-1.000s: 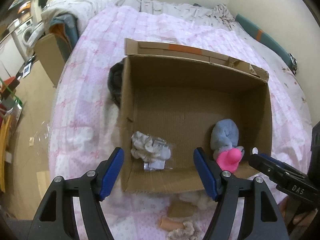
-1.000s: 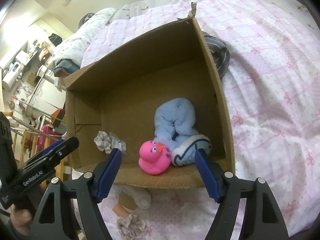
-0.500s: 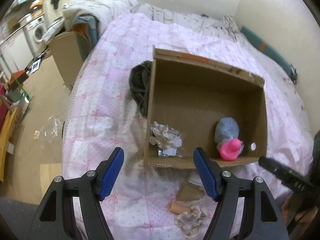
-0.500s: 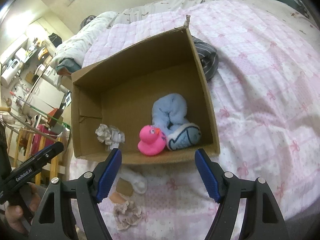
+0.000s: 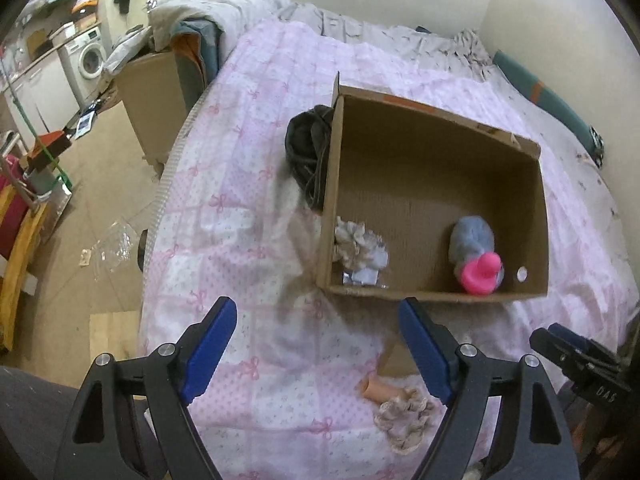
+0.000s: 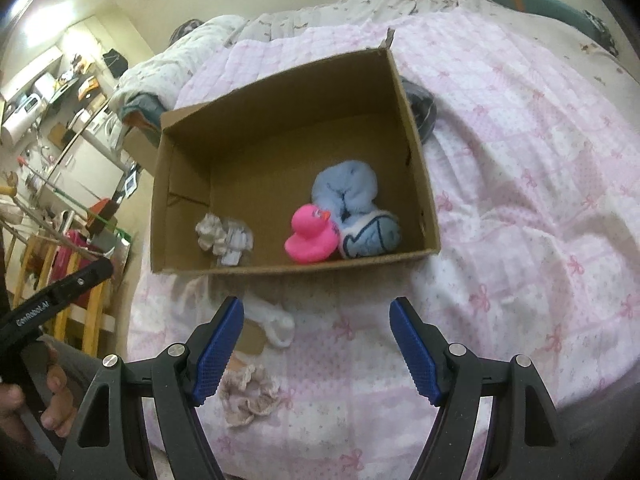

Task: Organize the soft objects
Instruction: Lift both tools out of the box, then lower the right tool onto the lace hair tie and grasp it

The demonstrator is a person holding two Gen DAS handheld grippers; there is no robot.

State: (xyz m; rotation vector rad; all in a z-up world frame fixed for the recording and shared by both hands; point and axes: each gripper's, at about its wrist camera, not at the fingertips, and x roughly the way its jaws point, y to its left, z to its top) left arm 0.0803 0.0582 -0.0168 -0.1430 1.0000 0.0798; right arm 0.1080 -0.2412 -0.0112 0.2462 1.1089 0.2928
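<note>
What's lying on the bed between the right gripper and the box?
In the right wrist view, a white sock and cardboard scrap lie between the gripper and box.

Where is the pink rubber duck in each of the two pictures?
Left wrist view: the pink duck sits in the cardboard box's near right corner, right of centre, against the blue plush.
Right wrist view: the duck is near the picture's middle, by the box's near wall, left of the blue plush.
Shared landmark: the frilly beige scrunchie on the pink quilt, outside the box.
</note>
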